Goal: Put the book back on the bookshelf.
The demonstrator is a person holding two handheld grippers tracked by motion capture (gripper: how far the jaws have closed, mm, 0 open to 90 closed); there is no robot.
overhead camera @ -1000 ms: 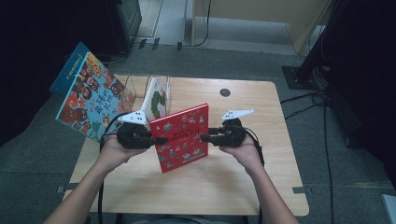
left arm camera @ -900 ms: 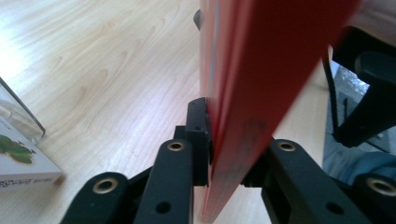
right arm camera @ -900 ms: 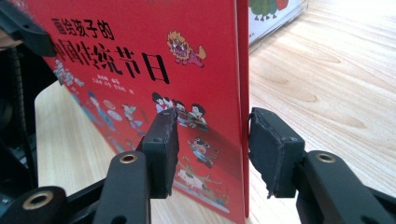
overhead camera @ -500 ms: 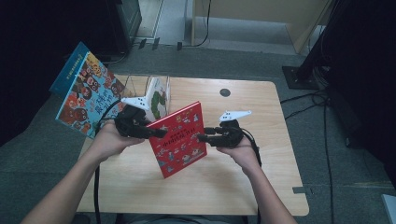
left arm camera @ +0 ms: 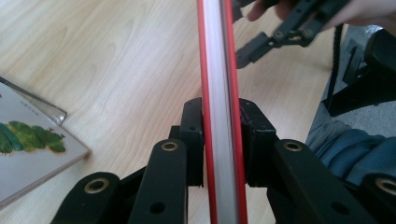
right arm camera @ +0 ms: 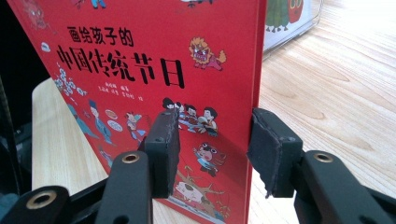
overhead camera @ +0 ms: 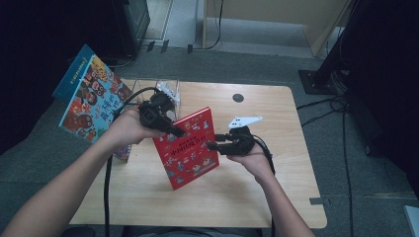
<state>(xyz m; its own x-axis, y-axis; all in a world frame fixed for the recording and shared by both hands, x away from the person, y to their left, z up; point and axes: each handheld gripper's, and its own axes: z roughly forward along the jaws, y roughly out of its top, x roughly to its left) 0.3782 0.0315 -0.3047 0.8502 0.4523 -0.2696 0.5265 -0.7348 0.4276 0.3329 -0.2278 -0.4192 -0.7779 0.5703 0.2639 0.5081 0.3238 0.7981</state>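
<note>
- Red picture book with a hard cover (overhead camera: 187,147) stands tilted over the light wooden table (overhead camera: 276,197)
- left gripper (overhead camera: 170,129) pinches its top edge tight
- right gripper (overhead camera: 212,146) sits wide at its side edge, so next it must squeeze

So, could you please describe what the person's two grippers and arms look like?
Both the left gripper and the right gripper are black, with linked jaws, brass-coloured pivot pins and dark pads. Each carries a white three-cornered plate and trails a black cable. The forearms are bare, with no sleeves visible.
</note>
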